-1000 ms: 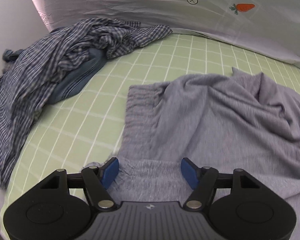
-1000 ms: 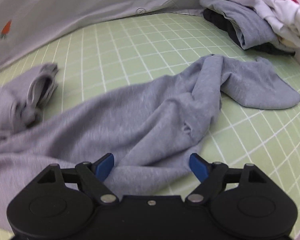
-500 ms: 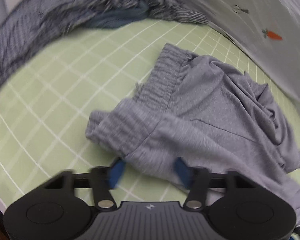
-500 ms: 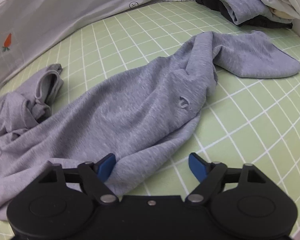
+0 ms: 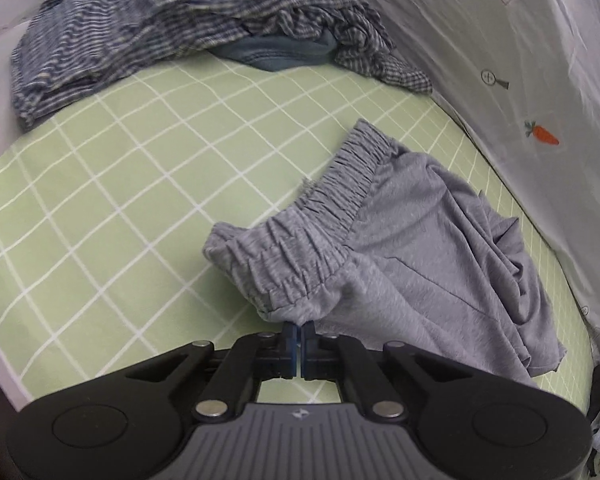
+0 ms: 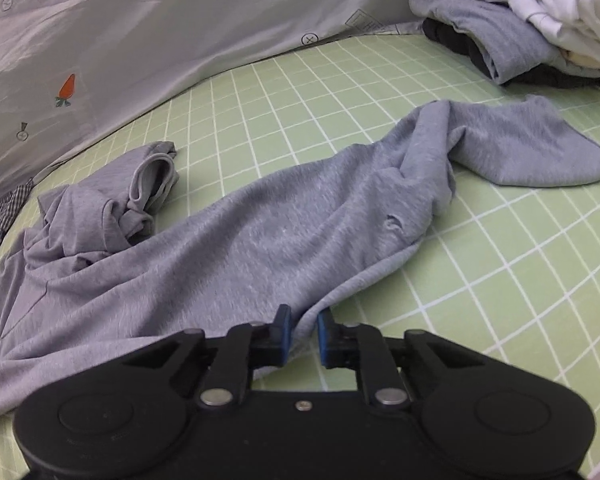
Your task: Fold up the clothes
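Observation:
Grey sweatpants (image 6: 268,240) lie crumpled on a green checked bedsheet (image 5: 112,184). In the left wrist view their elastic waistband (image 5: 300,240) is bunched and folded over. My left gripper (image 5: 299,326) is shut on the pants just below the waistband, at the near edge. In the right wrist view one leg runs to the far right, its end (image 6: 540,152) lying flat, and the other leg is bunched at the left (image 6: 148,184). My right gripper (image 6: 300,322) is nearly closed on the near edge of the pants leg, with cloth pinched between the blue pads.
A blue checked shirt over a blue garment (image 5: 172,28) is heaped at the far left of the bed. A pale quilt with a carrot print (image 6: 100,40) runs along the back. A stack of folded clothes (image 6: 520,32) sits at the far right corner.
Both grippers have closed from wide open onto the near edge of the pants. The left one has swung to the left so the waistband sits ahead of it.

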A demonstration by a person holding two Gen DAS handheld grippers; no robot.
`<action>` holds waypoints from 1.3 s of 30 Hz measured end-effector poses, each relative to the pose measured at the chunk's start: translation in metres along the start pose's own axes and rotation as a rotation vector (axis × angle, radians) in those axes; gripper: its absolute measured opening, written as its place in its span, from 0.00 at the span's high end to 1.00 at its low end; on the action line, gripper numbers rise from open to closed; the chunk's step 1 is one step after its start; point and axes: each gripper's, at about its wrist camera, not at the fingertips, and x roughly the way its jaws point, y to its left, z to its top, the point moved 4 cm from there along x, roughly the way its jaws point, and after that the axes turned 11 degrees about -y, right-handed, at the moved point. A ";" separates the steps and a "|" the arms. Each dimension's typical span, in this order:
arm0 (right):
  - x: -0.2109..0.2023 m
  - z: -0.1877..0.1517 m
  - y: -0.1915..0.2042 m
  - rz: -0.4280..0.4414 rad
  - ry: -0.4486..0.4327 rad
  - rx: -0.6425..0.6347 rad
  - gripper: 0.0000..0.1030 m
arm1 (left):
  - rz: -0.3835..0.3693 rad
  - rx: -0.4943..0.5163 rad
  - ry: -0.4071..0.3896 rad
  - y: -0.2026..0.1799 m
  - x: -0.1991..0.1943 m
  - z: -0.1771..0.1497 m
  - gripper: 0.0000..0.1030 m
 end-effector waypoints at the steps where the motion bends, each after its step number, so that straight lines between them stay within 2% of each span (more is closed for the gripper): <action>1: -0.003 0.000 -0.001 0.001 -0.004 -0.003 0.88 | 0.006 -0.001 -0.005 0.003 -0.004 0.000 0.99; 5: -0.013 -0.004 -0.003 0.003 -0.015 -0.011 0.89 | 0.072 0.065 -0.033 0.015 -0.017 -0.005 0.99; 12: -0.029 -0.039 0.008 0.000 0.019 -0.003 0.93 | 0.082 0.050 -0.020 0.053 -0.026 -0.006 0.99; 21: -0.050 -0.080 0.057 0.070 0.023 -0.047 0.94 | 0.178 0.074 -0.079 0.102 -0.033 0.027 0.99; 24: -0.054 -0.088 0.067 0.085 0.026 -0.054 0.89 | 0.241 0.095 -0.088 0.118 -0.032 0.035 0.99; 28: -0.056 -0.088 0.068 0.079 0.025 -0.077 0.58 | 0.270 0.134 -0.074 0.123 -0.035 0.038 0.94; 29: -0.056 -0.086 0.067 0.078 0.024 -0.081 0.54 | 0.273 0.140 -0.084 0.121 -0.038 0.038 0.88; 30: -0.055 -0.085 0.066 0.079 0.022 -0.083 0.53 | 0.272 0.141 -0.095 0.119 -0.042 0.038 0.72; 31: -0.053 -0.083 0.065 0.079 0.020 -0.086 0.45 | 0.274 0.134 -0.109 0.116 -0.046 0.038 0.63; 32: -0.052 -0.081 0.063 0.076 0.019 -0.091 0.30 | 0.277 0.123 -0.128 0.113 -0.051 0.038 0.50; 33: -0.051 -0.079 0.060 0.075 0.018 -0.098 0.21 | 0.280 0.114 -0.151 0.109 -0.056 0.037 0.44; 34: -0.050 -0.076 0.056 0.074 0.017 -0.106 0.13 | 0.283 0.115 -0.171 0.104 -0.061 0.036 0.44; 36: -0.046 -0.070 0.047 0.074 0.016 -0.117 0.10 | 0.285 0.122 -0.201 0.092 -0.069 0.033 0.37; 37: -0.044 -0.066 0.040 0.070 0.019 -0.121 0.04 | 0.277 0.129 -0.208 0.083 -0.071 0.029 0.34; 39: -0.041 -0.057 0.024 0.045 0.015 -0.148 0.03 | 0.251 0.141 -0.199 0.065 -0.072 0.018 0.24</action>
